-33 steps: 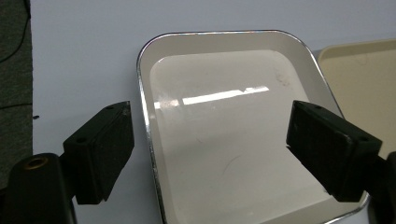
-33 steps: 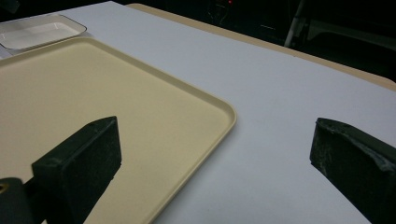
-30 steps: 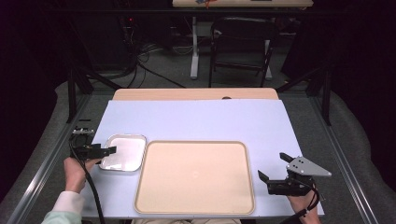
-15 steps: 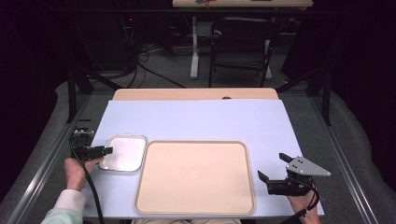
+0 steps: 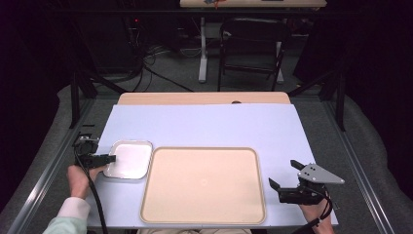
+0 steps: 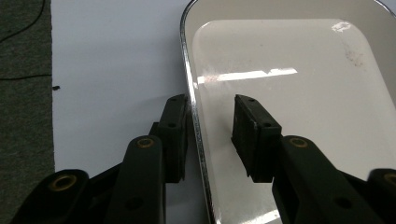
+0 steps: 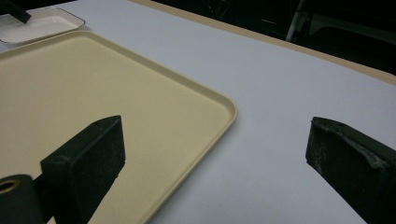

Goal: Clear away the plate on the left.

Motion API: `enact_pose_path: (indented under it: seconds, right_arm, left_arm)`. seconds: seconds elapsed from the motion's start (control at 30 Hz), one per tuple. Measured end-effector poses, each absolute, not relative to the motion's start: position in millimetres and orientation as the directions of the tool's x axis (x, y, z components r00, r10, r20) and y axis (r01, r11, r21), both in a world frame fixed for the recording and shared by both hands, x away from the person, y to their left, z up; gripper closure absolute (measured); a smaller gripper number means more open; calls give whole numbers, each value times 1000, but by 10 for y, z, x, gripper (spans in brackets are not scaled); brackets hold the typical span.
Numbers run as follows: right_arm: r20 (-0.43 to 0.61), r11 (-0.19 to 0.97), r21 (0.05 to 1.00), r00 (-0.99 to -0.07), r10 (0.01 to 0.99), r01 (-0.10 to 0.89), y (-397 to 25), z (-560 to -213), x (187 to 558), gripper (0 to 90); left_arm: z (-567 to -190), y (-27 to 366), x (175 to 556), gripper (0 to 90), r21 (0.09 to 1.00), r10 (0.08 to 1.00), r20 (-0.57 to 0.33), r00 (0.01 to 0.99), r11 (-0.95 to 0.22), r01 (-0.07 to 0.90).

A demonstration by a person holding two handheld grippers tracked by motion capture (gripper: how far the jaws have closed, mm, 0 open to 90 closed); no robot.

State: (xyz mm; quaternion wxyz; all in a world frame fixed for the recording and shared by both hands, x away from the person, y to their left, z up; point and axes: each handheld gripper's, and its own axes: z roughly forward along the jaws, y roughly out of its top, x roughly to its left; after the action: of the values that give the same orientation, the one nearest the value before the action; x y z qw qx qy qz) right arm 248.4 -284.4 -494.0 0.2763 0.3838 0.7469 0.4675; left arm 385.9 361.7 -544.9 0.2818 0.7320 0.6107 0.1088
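A small shiny metal tray lies at the left of the table, touching the left edge of a large empty beige tray. My left gripper is open, and its jaws stand astride the metal tray's left rim, one outside and one inside. The rim runs close to the outer jaw. My right gripper rests wide open just off the beige tray's right edge. One of its jaws is over the tray's corner and the other over the mat, with nothing between them.
A pale blue mat covers the table, and a strip of wooden tabletop shows at the far edge. Metal frame rails run along both sides. A chair and a desk leg stand on the floor beyond.
My left gripper has edged right, so its jaws now sit over the metal tray's rim. The trays and the right gripper have not moved.
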Motion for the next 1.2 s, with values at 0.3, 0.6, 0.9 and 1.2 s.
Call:
enact_pose_path:
  seconds: [0.3, 0.6, 0.9, 1.2]
  right_arm:
    - [-60, 274, 909, -553, 831, 314, -2843, -4941, 2483, 42]
    - [-61, 277, 908, -554, 831, 315, -2835, -4942, 2481, 43]
    - [-62, 283, 905, -558, 828, 319, -2833, -4947, 2487, 45]
    - [-63, 286, 903, -559, 827, 322, -2829, -4949, 2489, 45]
  left_arm:
    - [-5459, 3636, 3848, 721, 552, 958, -185, 221, -85, 829]
    - [-5468, 3650, 3834, 752, 559, 956, -200, 216, -70, 827]
    - [-5482, 3683, 3827, 784, 564, 951, -228, 207, -44, 824]
    - [-5492, 3718, 3815, 836, 571, 949, -249, 193, -17, 821]
